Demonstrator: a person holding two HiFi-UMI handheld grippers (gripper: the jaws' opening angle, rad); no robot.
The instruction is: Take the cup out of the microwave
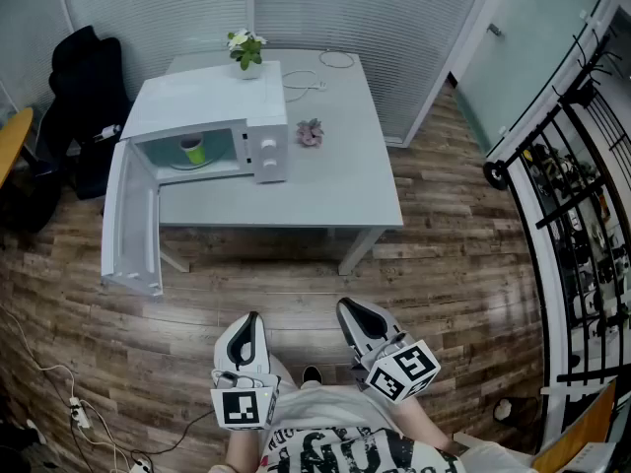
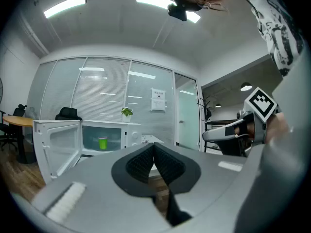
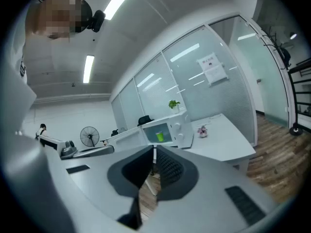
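Note:
A green cup (image 1: 192, 150) stands inside the white microwave (image 1: 212, 116), whose door (image 1: 128, 220) hangs wide open toward the left. The cup (image 2: 102, 142) also shows in the left gripper view, and the cup (image 3: 159, 137) shows small in the right gripper view. Both grippers are held close to the person's body, well short of the table. The left gripper (image 1: 252, 319) has its jaws together with nothing between them. The right gripper (image 1: 345, 308) is likewise shut and empty. The two grippers sit side by side over the wooden floor.
The microwave sits on a pale table (image 1: 345, 175) with a small potted plant (image 1: 245, 51) on its top, a pink flower (image 1: 311, 132) and a white cable (image 1: 314, 77) beside it. A black chair (image 1: 84, 97) stands left. A black railing (image 1: 572, 215) runs along the right.

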